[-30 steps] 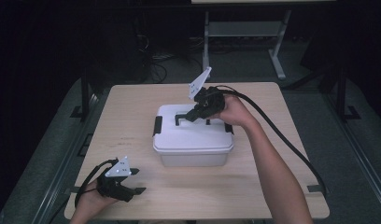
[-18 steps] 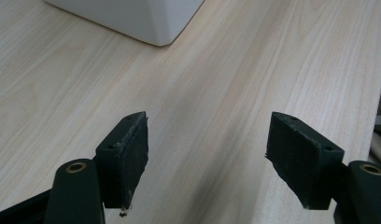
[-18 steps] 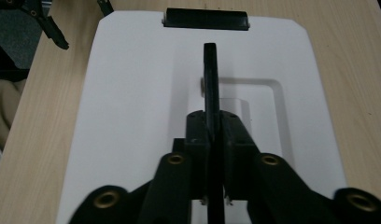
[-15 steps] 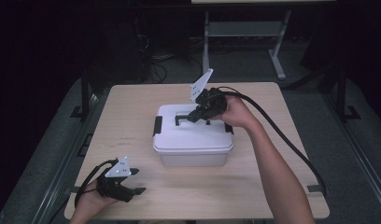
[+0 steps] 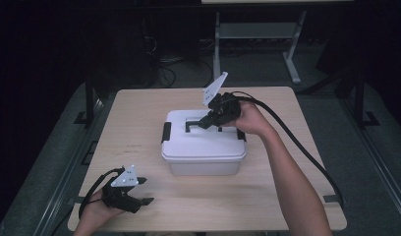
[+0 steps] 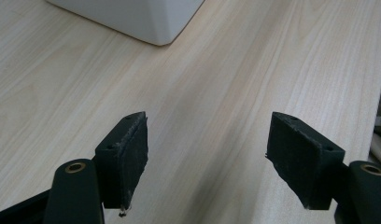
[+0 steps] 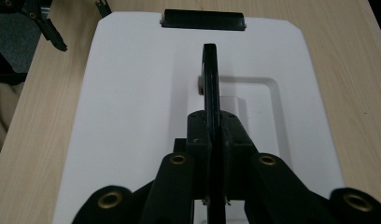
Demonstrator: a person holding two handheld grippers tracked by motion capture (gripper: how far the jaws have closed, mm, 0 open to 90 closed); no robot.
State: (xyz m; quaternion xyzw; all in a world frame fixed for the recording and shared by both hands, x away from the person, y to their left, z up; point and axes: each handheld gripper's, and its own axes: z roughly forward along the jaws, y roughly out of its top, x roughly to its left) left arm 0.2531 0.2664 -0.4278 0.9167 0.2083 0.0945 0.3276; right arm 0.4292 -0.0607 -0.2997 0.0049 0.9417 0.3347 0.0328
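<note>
Box (image 5: 203, 142) sat mid-frame on table (image 5: 287, 196). Right gripper (image 5: 208, 121) jaws clamped its black handle (image 7: 210, 79), raised upright, likely for lifting. Left gripper (image 5: 142, 191), lower left, jaws wide, empty.

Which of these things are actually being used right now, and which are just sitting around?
In use:
- white lidded box
- its black handle, clamped by the right hand-held gripper

Idle:
- left hand-held gripper, open over the bare table
- metal stand behind
</note>
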